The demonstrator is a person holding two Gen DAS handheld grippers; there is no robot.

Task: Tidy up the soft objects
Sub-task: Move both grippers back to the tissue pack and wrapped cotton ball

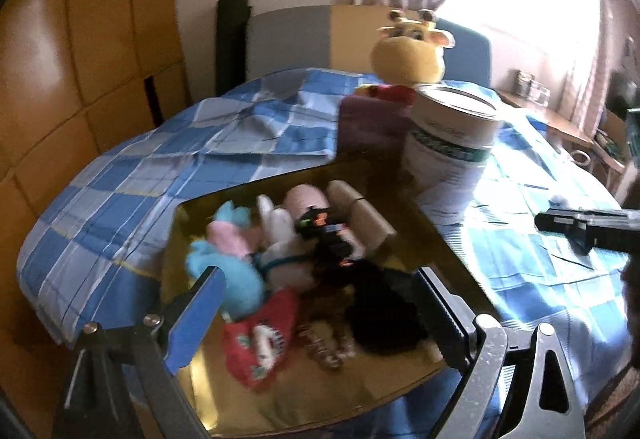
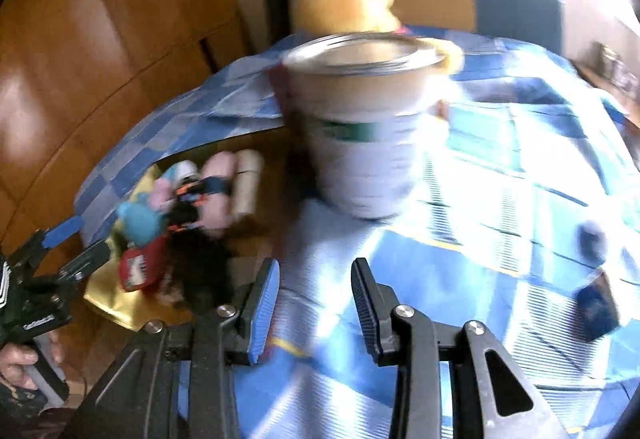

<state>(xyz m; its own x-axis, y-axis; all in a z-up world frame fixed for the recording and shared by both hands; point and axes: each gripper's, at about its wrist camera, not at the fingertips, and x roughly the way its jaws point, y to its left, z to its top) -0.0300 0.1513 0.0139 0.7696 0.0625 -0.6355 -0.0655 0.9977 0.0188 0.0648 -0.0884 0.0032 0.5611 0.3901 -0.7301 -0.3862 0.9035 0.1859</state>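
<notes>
Both of my hand-held grippers are empty as I read it. My right hand-held gripper (image 2: 316, 305) has its jaws partly apart with nothing between them, only the blue checked bedspread (image 2: 460, 279) showing through the gap. My left hand-held gripper (image 1: 316, 313) stands wide open above the gold tray (image 1: 280, 403), its blue pads either side of the heap but pressing on nothing.

That heap is the task's own stuff: a light blue plush (image 1: 236, 275), a pink-and-blue one behind it, a white plush (image 1: 286, 243), a red fabric piece with white print (image 1: 260, 343), something black and fuzzy (image 1: 384, 311), and rolled pink and beige pieces at the far edge. All of it sits in the tray on the bed. A giraffe plush (image 1: 410, 47) is propped at the headboard behind a tall white can (image 1: 452, 143), well apart from the tray.

My judgement: I am between placements, with the right side free to fetch the next soft thing. Two small dark items lie on the bedspread off to the right (image 2: 596, 309); too blurred to name. The next move calls for reaching over without knocking the can.

Writing: the can carries a green band (image 2: 348, 131) with lettering, and the red piece has white characters, but motion blur leaves neither readable.
</notes>
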